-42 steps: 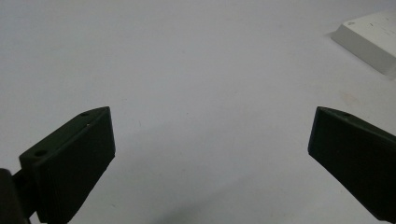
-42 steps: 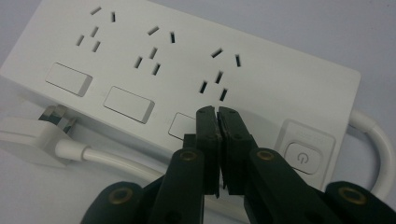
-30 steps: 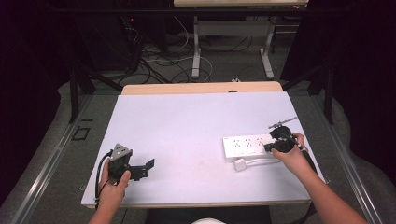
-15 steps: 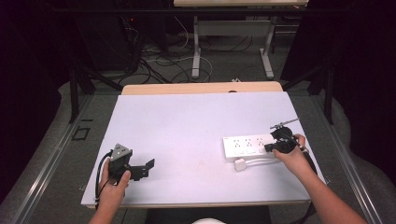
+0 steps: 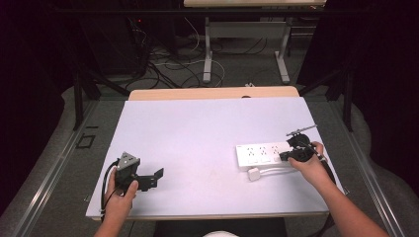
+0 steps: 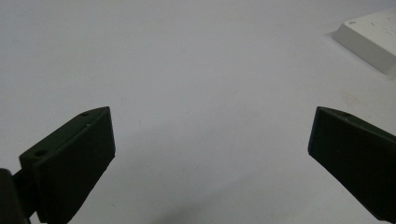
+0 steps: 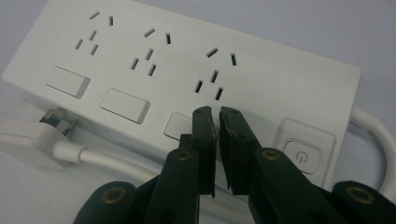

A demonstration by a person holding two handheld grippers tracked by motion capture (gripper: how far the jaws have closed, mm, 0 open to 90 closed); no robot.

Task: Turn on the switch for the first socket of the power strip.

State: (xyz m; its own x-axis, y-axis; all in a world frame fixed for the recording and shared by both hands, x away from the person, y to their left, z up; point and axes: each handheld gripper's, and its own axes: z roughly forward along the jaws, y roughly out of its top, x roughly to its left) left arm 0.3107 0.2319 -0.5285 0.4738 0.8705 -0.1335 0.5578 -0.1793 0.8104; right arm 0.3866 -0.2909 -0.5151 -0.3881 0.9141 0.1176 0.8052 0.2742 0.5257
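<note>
**Right jaws pressed together over the power strip**

The white power strip [image 5: 262, 156] lies flat at the right side of the counter [image 5: 197, 128], its white plug [image 5: 254, 174] and cord resting just beside its near edge. The right hand-held gripper [image 7: 215, 112] is down at the strip's right end, jaws pressed together, tips over the third rocker switch [image 7: 177, 125], next to the power button [image 7: 303, 156]. Well apart, near the front left corner, the left hand-held gripper [image 5: 157, 174] sits low over bare counter, jaws spread wide with nothing between them.
</note>
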